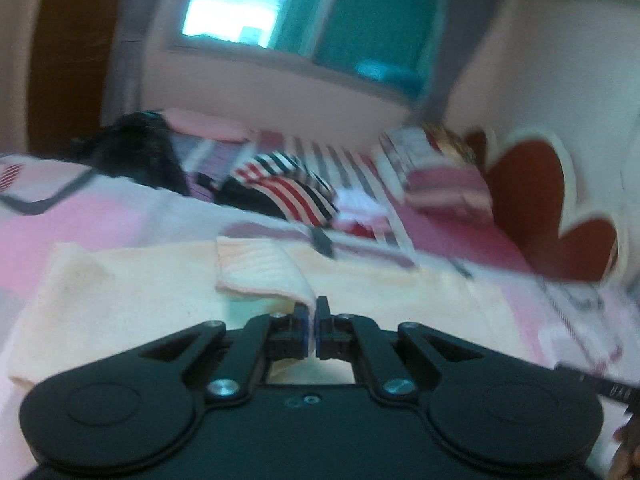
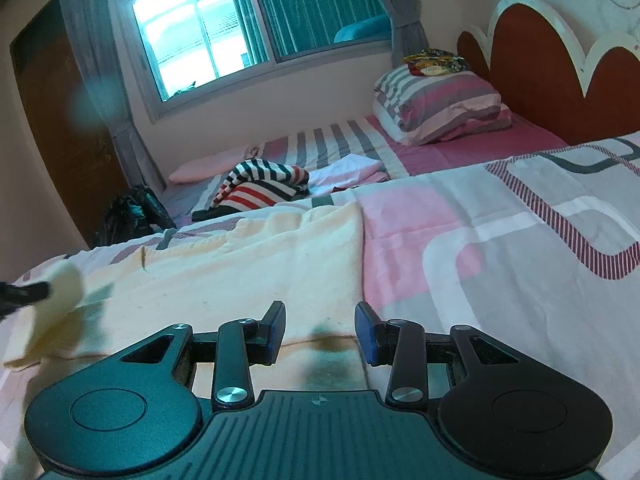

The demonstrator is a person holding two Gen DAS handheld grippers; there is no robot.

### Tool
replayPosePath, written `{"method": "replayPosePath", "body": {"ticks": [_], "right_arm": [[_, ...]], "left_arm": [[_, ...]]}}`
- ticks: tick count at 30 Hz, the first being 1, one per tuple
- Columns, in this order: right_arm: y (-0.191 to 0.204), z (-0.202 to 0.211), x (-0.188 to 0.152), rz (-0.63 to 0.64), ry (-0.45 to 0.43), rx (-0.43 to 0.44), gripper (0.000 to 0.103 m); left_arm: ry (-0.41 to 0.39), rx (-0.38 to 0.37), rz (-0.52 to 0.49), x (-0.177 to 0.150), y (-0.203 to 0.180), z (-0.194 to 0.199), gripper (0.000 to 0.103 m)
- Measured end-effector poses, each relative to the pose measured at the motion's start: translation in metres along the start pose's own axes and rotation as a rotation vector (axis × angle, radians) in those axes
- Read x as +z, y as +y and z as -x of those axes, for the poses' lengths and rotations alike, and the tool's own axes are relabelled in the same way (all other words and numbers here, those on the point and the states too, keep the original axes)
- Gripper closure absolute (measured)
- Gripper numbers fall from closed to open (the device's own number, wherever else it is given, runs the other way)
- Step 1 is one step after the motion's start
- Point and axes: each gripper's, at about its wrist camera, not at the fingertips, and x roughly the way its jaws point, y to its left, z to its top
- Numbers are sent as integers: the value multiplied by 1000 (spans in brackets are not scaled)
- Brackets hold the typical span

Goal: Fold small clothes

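A cream garment (image 2: 240,272) lies spread on the pink and grey bedspread (image 2: 500,240). My left gripper (image 1: 314,310) is shut on a ribbed corner of that cream garment (image 1: 260,268) and holds the piece lifted and folded over the rest; the view is blurred by motion. The right wrist view catches the left gripper (image 2: 24,292) at the far left edge, with the raised cream corner in it. My right gripper (image 2: 322,322) stands open low over the garment's near edge. The cloth lies flat under its fingers and nothing is pinched between them.
A heap of red, white and black striped clothing (image 2: 260,188) and a white folded piece (image 2: 348,170) lie further up the bed. Striped pillows (image 2: 440,104) rest by the red headboard (image 2: 540,72). A black bag (image 2: 132,216) sits by the brown door (image 2: 60,120).
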Motion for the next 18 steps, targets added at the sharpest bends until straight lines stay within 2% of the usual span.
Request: {"method": "replayPosePath", "body": {"ticks": [3, 5, 7, 9, 12, 15, 18], "right_arm": [[-6, 4, 0, -12, 2, 8, 64], [-9, 7, 0, -25, 3, 10, 64], [-11, 9, -1, -35, 3, 18, 64], [-11, 11, -1, -35, 5, 23, 64], [-8, 11, -1, -35, 12, 32, 64], [1, 9, -1, -44, 22, 73, 64], [23, 1, -2, -44, 40, 153, 64]], "left_arm": [[70, -22, -46, -10, -22, -25, 101], [150, -21, -99, -18, -37, -42, 99], [183, -28, -175, -26, -55, -55, 80], [196, -78, -234, -36, -72, -57, 67], [154, -124, -257, -46, -82, -47, 43], [120, -99, -199, -52, -67, -32, 42], [87, 9, -138, -55, -33, -5, 44]]}}
